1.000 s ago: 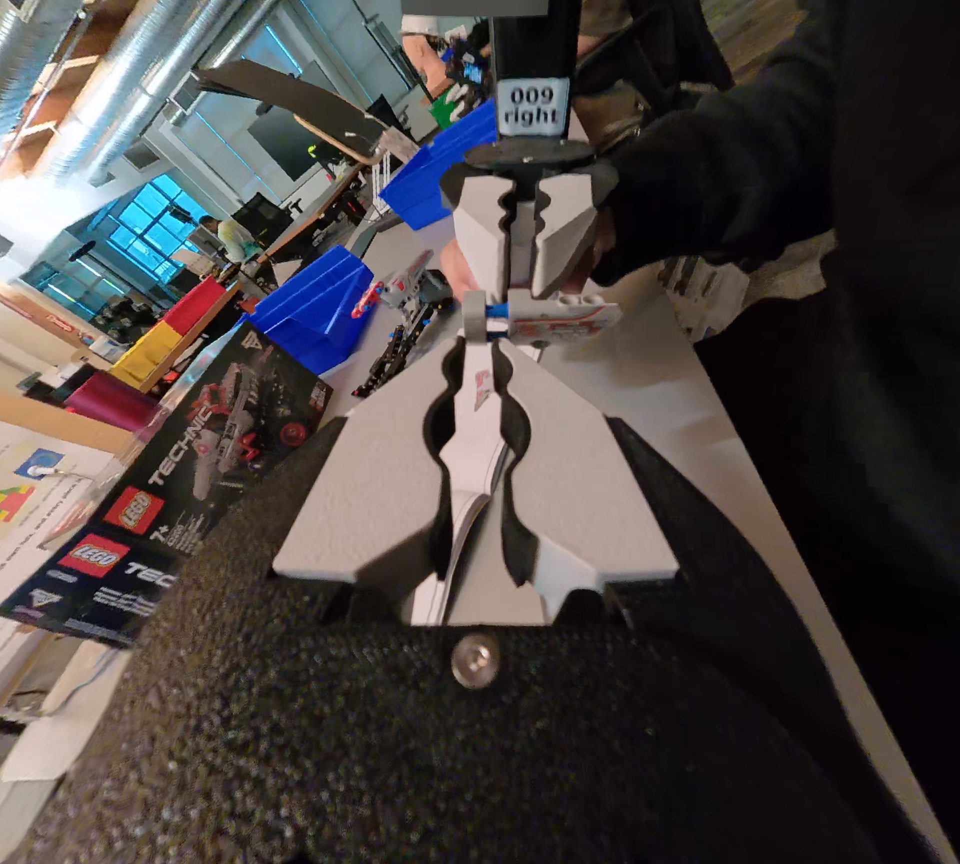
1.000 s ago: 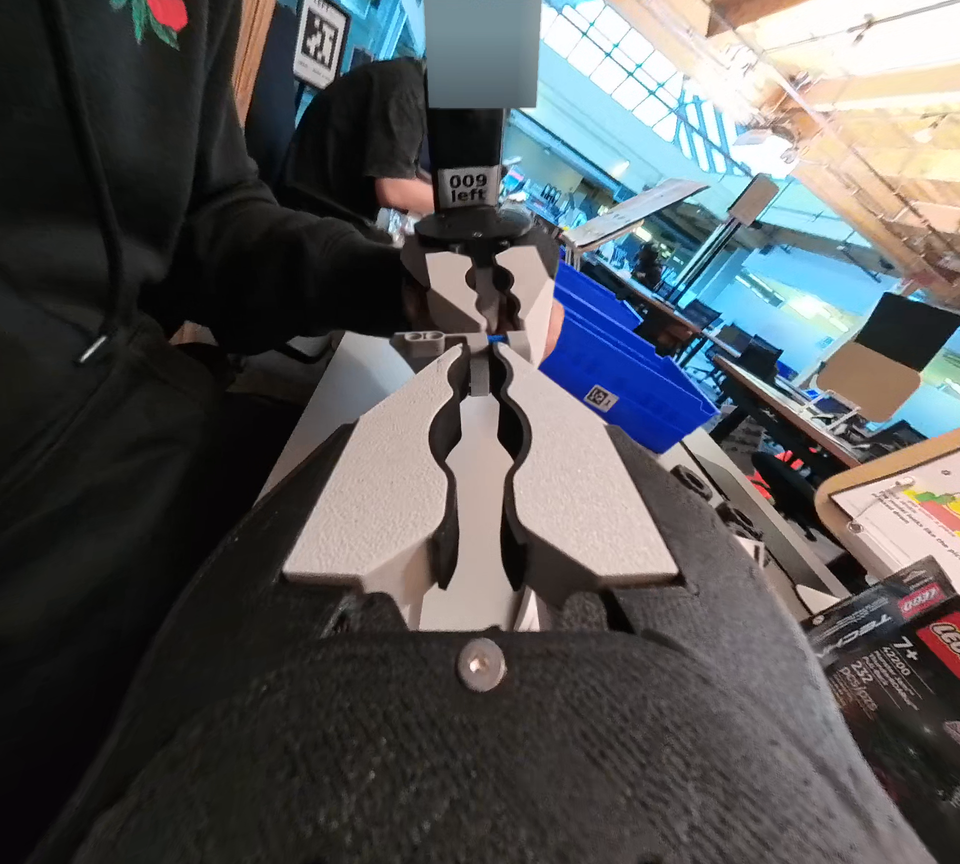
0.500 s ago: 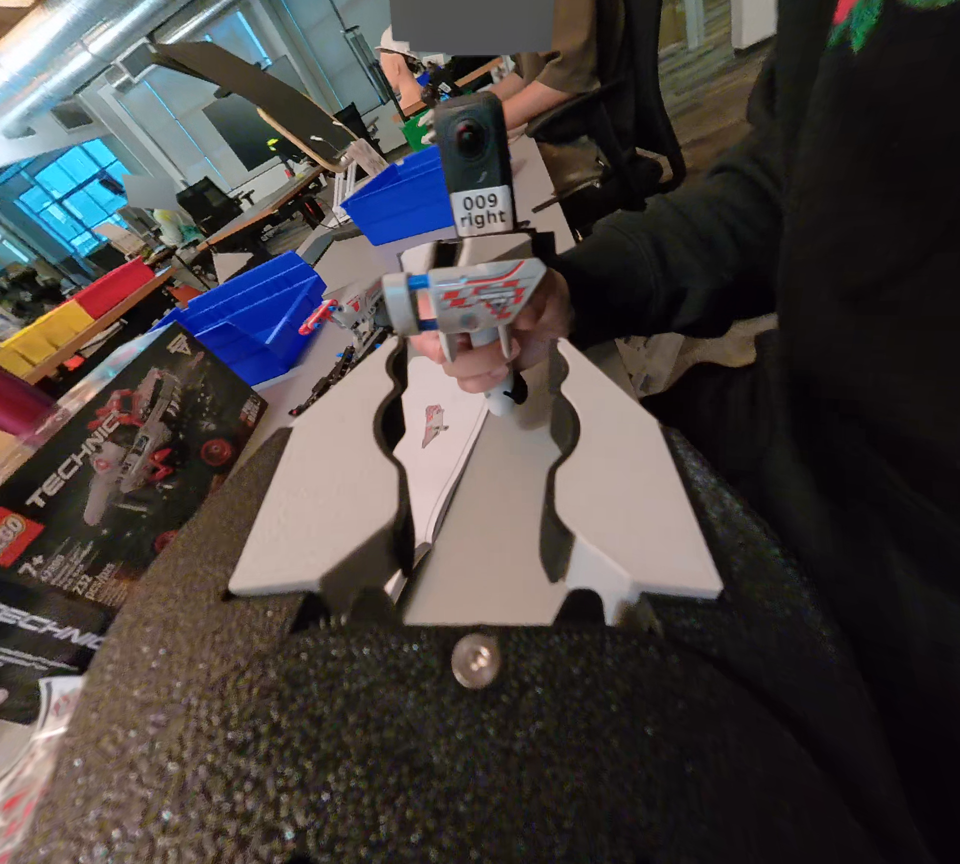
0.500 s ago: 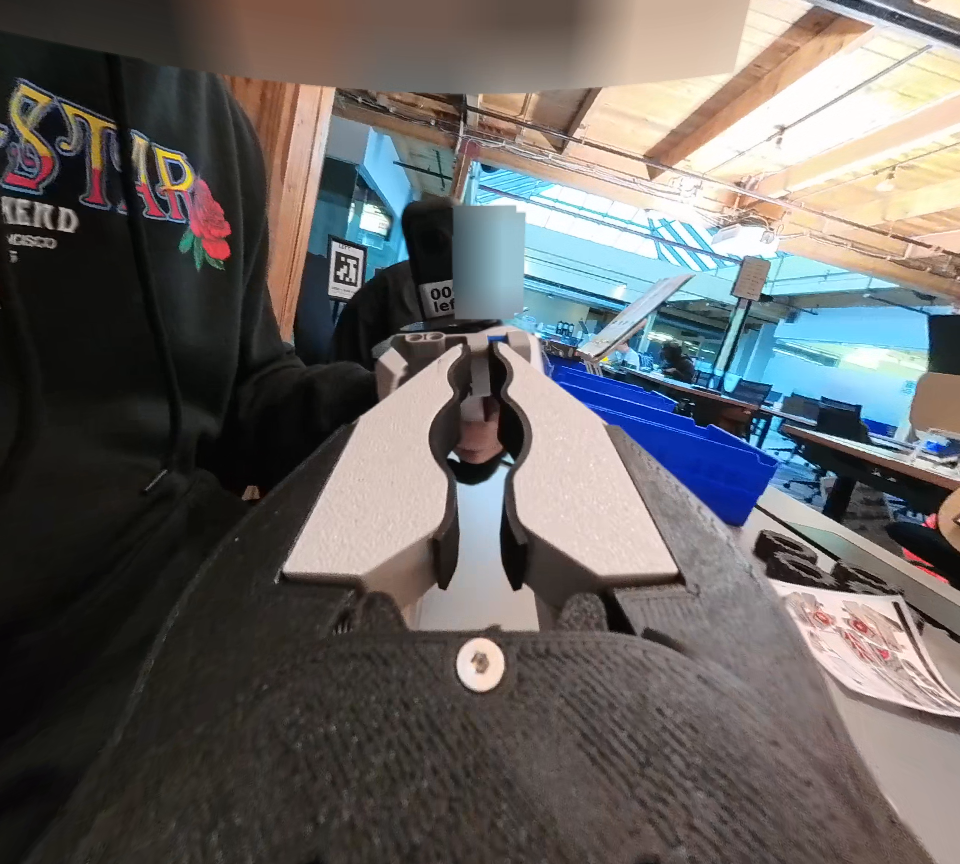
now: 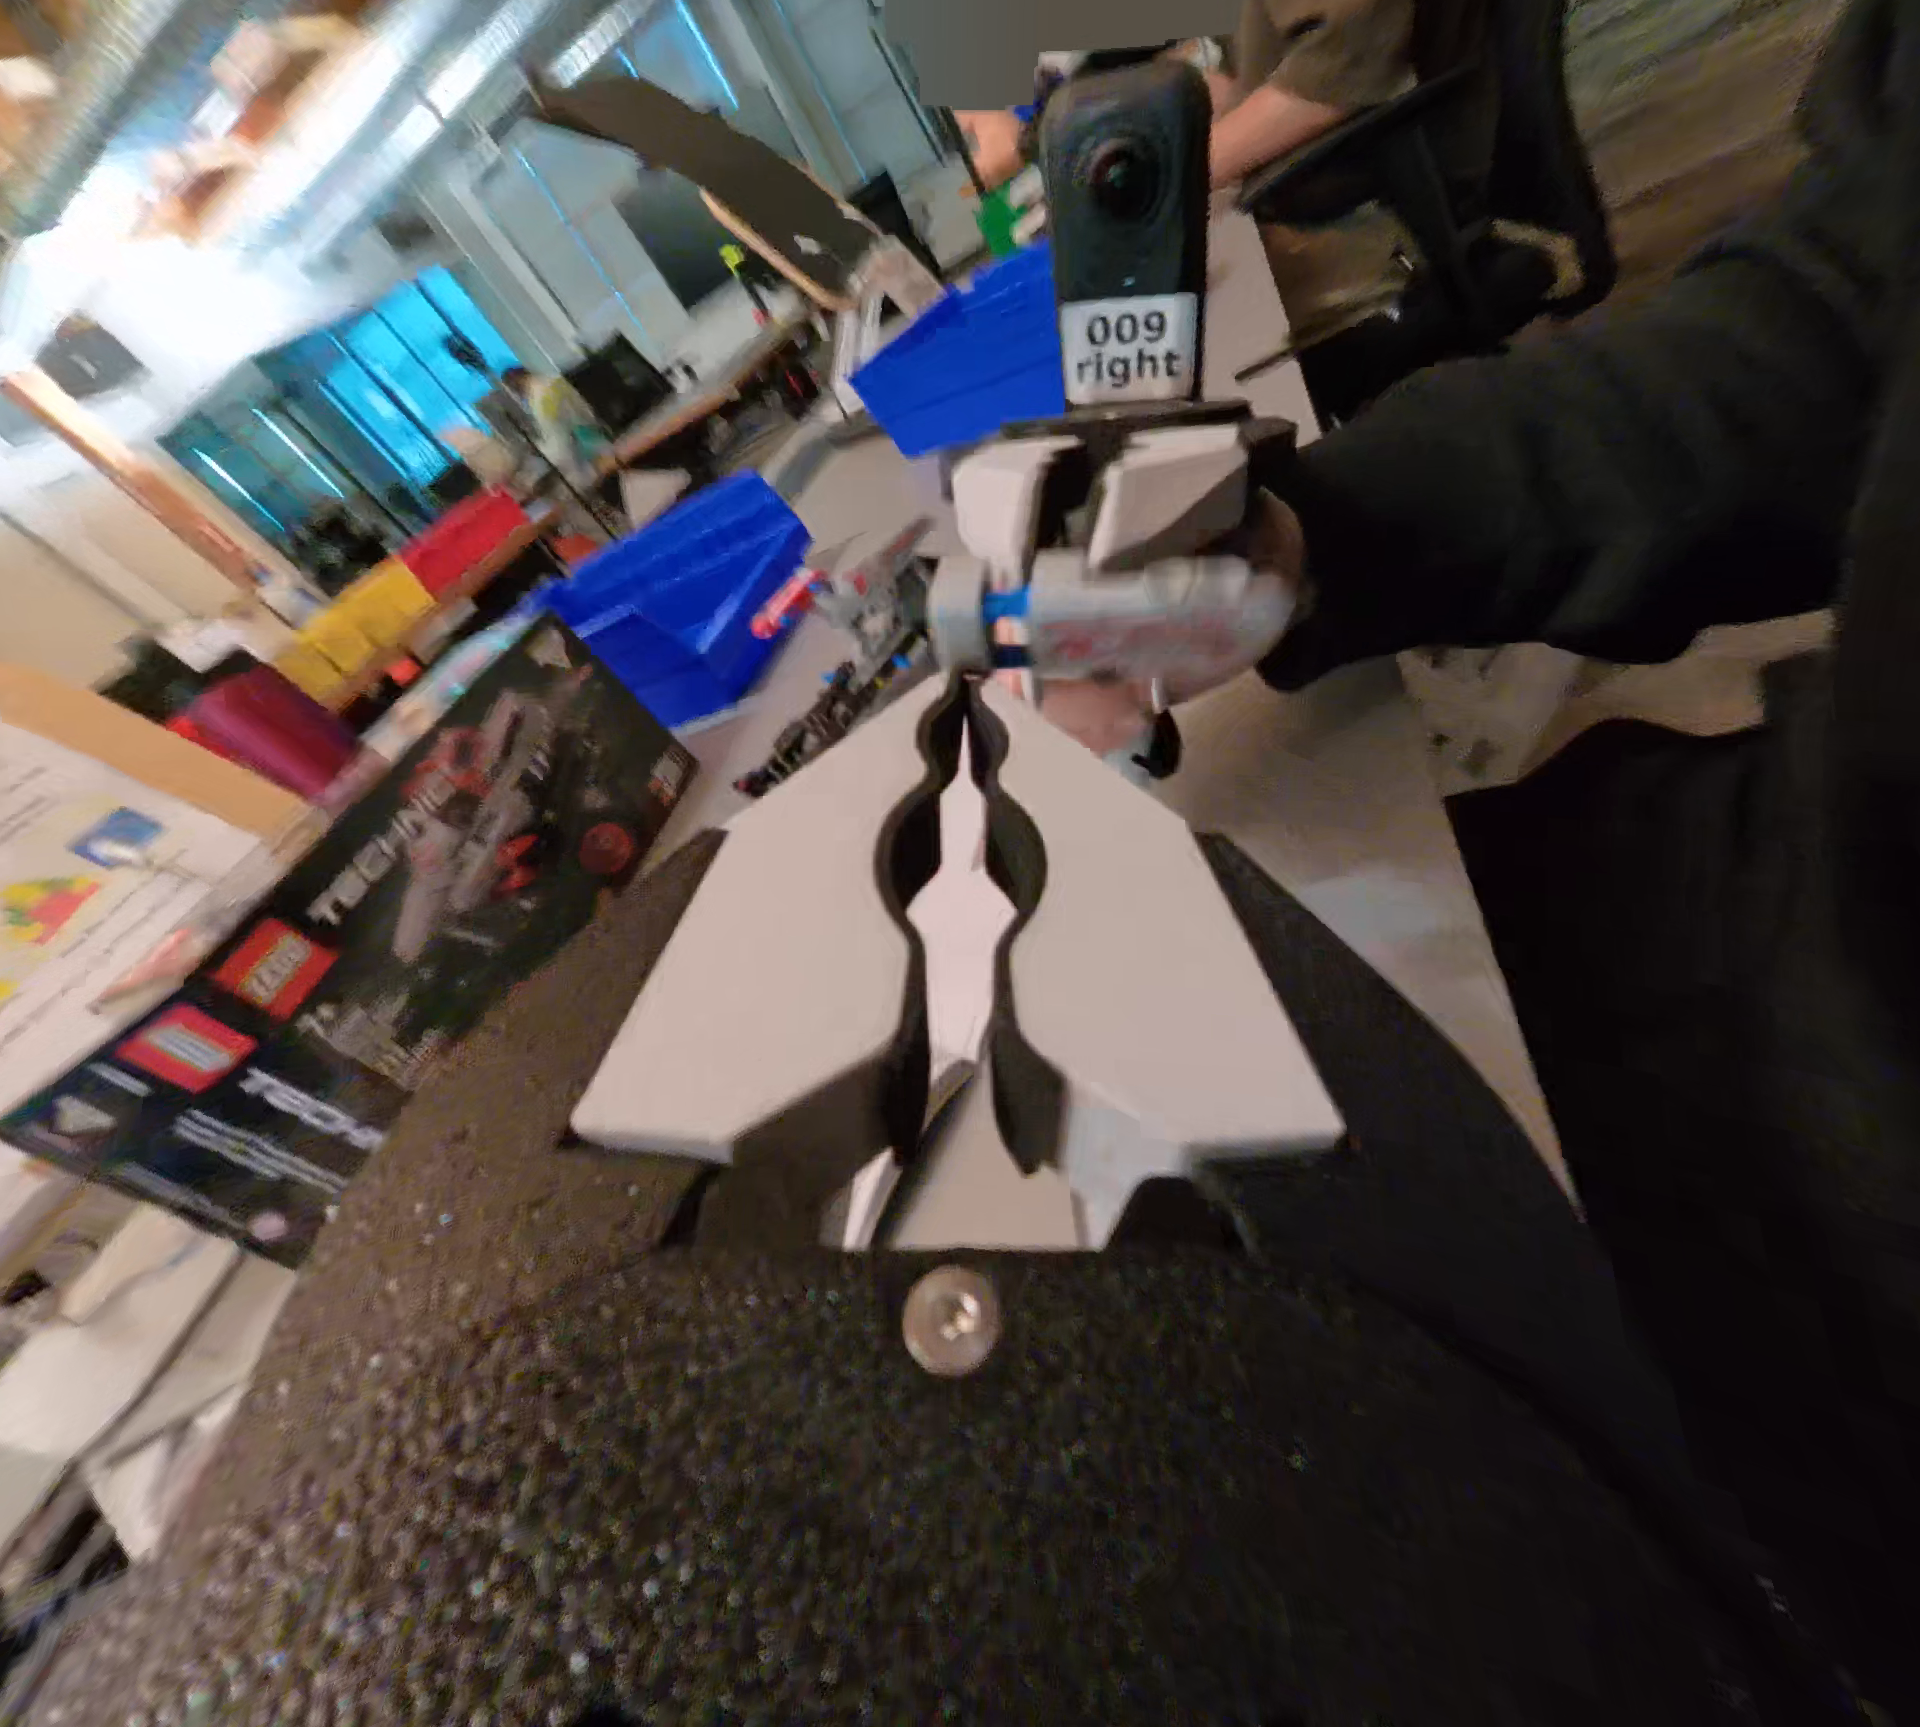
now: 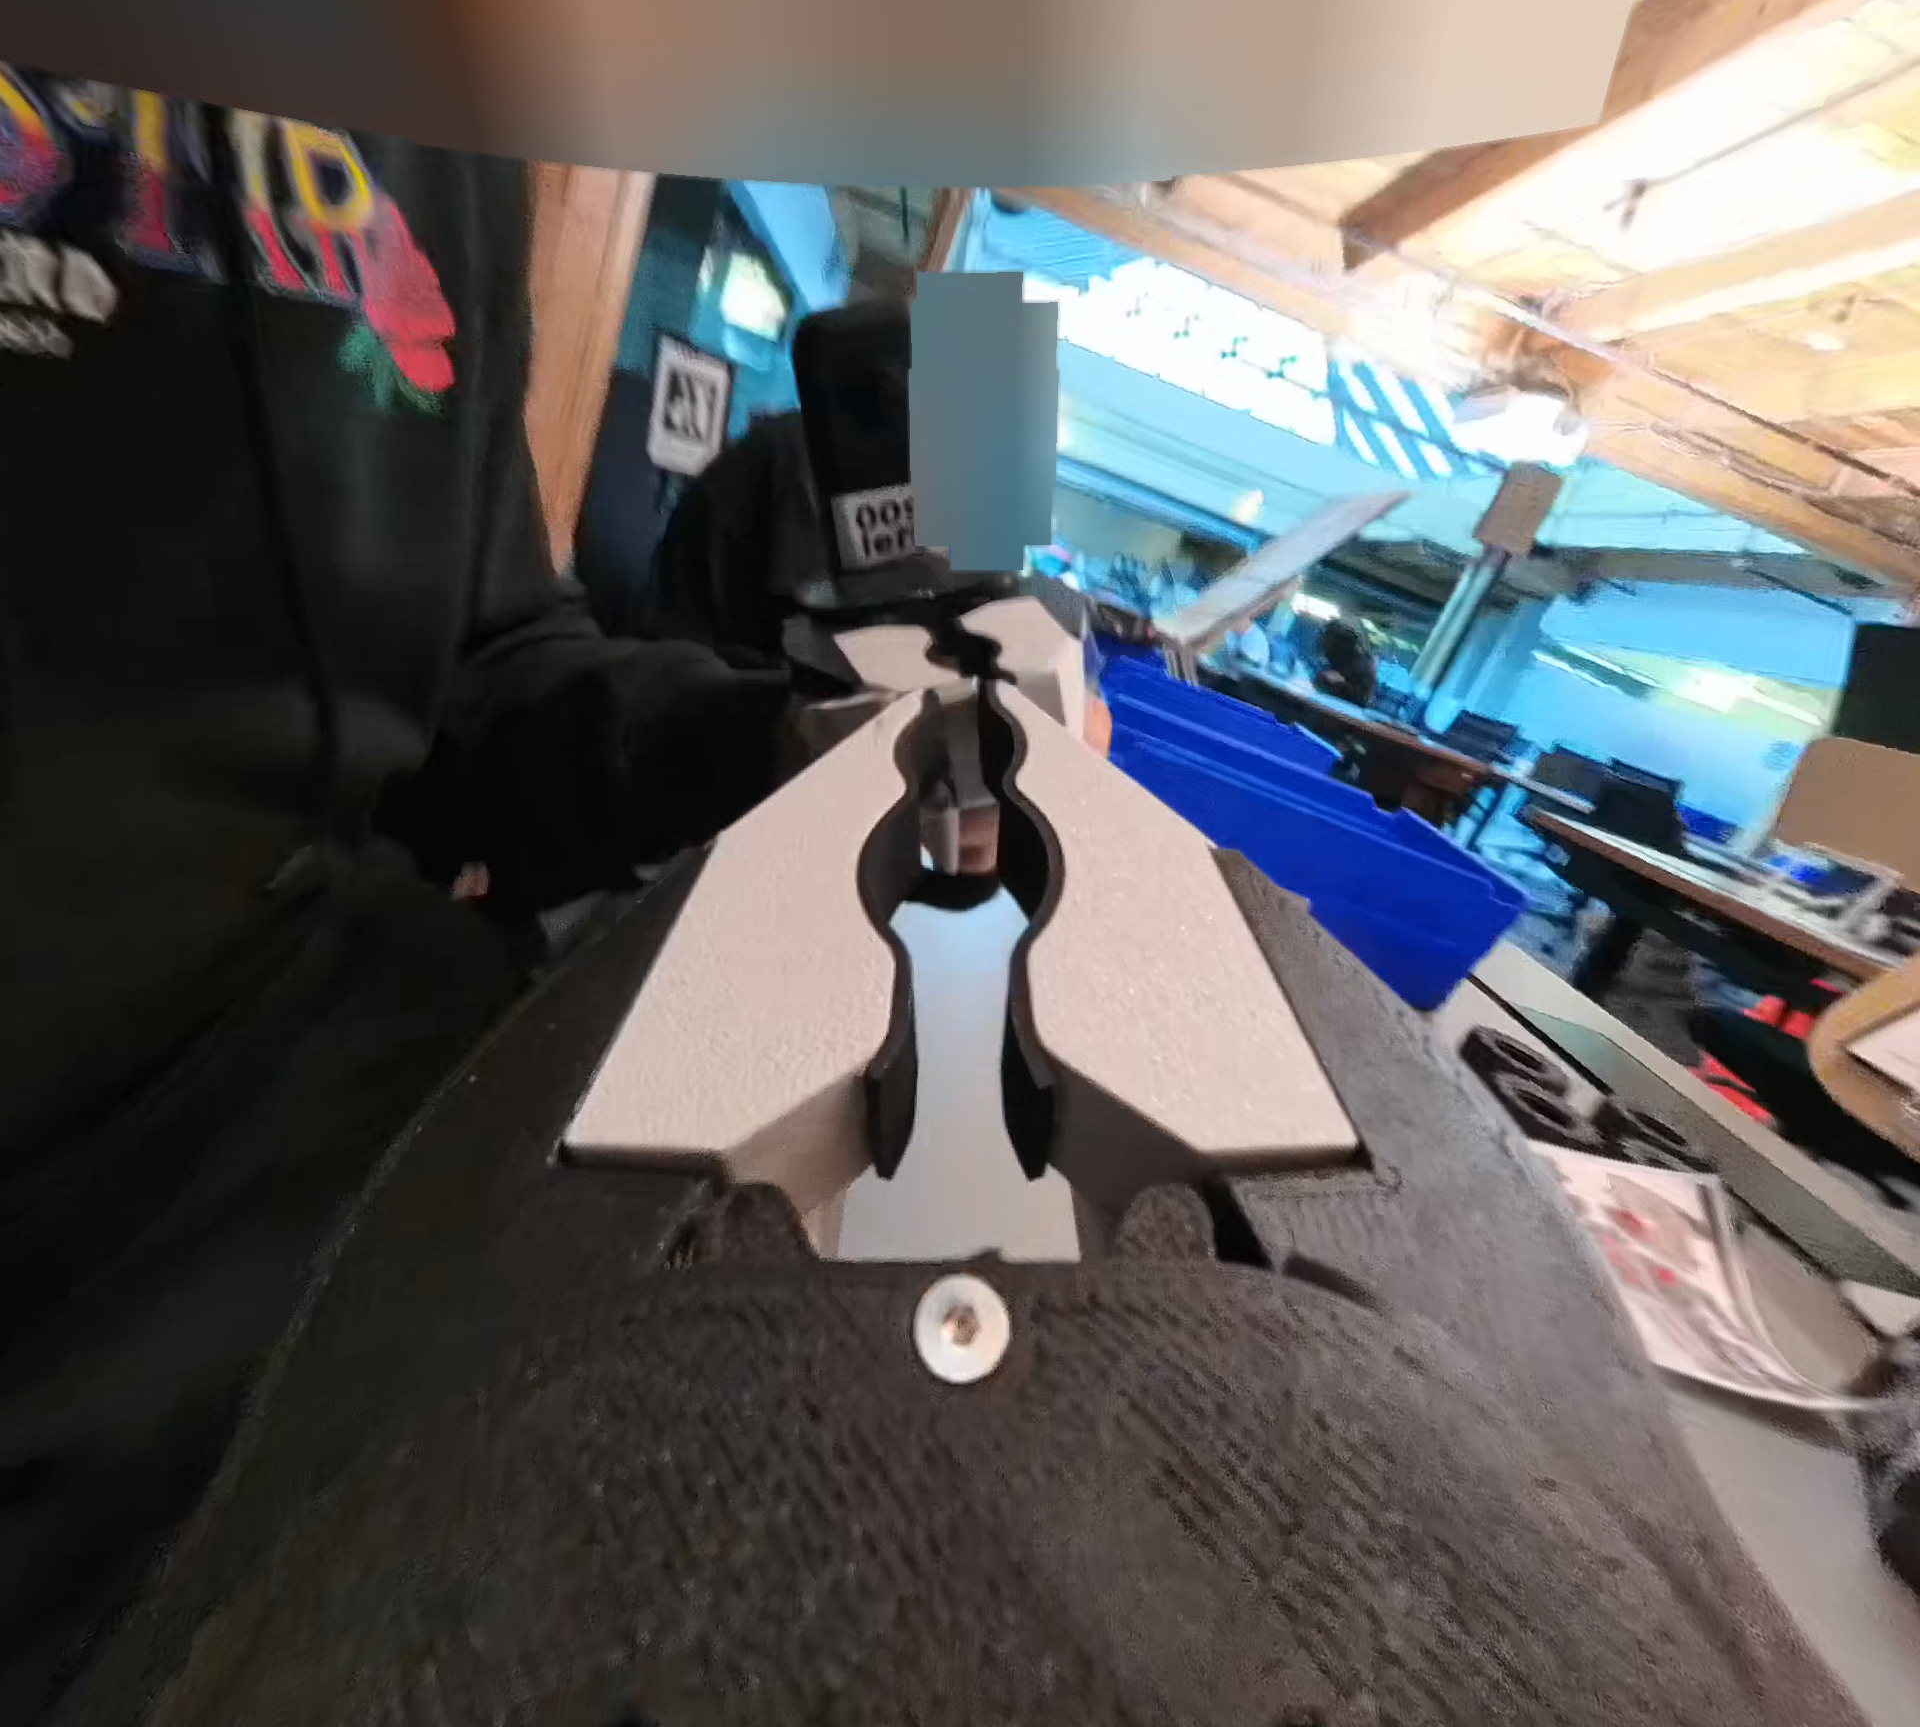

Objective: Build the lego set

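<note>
- Blue bins (image 5: 686, 607) and a set box (image 5: 416, 898) crowd the grey table (image 5: 1351, 867).
- Right gripper (image 5: 1081, 534) clamps the grey lego piece (image 5: 1132, 628) above it.
- Left gripper (image 5: 966, 701), fingers together, meets its blurred end, perhaps pinching it.

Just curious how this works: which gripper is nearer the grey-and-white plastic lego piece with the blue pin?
Right. The right gripper is clamped on the grey-and-white lego piece; the left gripper, shut, has its tips just below its round grey end.

Wrist cameras face each other closely, seemingly level.
</note>
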Action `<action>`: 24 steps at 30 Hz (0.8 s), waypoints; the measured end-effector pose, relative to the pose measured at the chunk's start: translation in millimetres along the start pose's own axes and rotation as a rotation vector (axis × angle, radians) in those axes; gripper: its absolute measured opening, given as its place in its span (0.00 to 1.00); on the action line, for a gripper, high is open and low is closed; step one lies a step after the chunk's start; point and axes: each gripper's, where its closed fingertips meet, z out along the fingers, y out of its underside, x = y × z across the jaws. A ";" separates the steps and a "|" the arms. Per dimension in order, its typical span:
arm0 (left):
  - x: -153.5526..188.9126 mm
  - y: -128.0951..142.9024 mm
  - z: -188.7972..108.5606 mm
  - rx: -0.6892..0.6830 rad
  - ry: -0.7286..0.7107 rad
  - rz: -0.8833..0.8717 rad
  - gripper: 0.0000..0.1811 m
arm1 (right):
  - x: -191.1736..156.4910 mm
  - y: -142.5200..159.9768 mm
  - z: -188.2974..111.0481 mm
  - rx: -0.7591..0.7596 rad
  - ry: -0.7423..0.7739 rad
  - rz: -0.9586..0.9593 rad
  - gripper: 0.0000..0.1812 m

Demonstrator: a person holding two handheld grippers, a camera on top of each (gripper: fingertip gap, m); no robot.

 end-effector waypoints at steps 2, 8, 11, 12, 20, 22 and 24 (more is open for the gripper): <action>4.2 -1.3 -0.9 0.024 0.035 -0.003 0.00 | 6.9 -4.1 3.7 -0.023 0.073 -0.095 0.03; -1.3 10.0 -8.4 -0.015 0.085 -0.106 0.25 | 29.5 1.6 -10.1 -0.181 0.189 -0.226 0.03; -7.1 8.5 -8.9 -0.028 0.036 -0.059 0.27 | 39.7 8.0 -14.9 -0.228 0.244 -0.210 0.02; -7.9 10.0 -6.8 -0.060 0.021 -0.047 0.26 | 46.6 13.8 -17.7 -0.275 0.282 -0.206 0.03; -32.4 31.6 12.8 -0.247 -0.247 -0.266 0.13 | 64.4 21.0 -12.1 -0.371 0.450 -0.265 0.03; -36.2 31.6 12.4 -0.244 -0.297 -0.258 0.03 | 67.4 22.4 -12.8 -0.371 0.475 -0.266 0.03; -38.8 29.6 12.3 -0.243 -0.346 -0.210 0.03 | 67.9 20.3 -13.2 -0.345 0.476 -0.236 0.03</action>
